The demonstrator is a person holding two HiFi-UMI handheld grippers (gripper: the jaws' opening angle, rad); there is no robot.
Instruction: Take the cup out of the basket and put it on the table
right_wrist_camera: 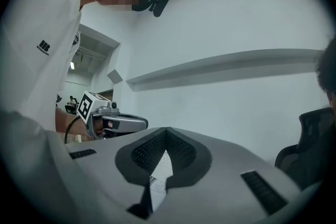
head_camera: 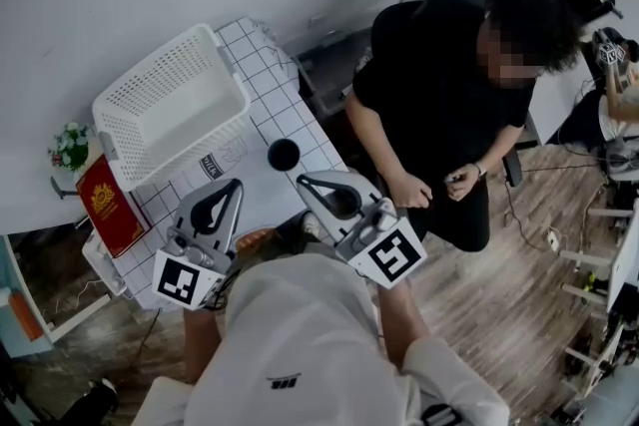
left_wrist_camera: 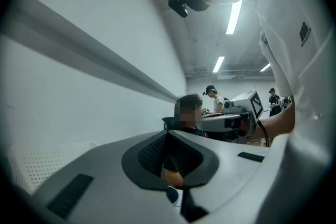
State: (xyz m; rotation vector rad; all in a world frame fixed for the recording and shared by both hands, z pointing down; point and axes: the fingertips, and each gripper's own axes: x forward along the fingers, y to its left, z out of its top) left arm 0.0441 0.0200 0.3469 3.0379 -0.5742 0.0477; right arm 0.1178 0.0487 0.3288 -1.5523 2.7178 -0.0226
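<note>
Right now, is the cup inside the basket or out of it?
Out. The cup sits on the tiled table, apart from the basket, whose inside shows nothing but white walls and floor.

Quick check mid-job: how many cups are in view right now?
1. A dark cup stands on the tiled table, beside the white basket and apart from it. The basket looks empty; part of the table is hidden from view.
</note>
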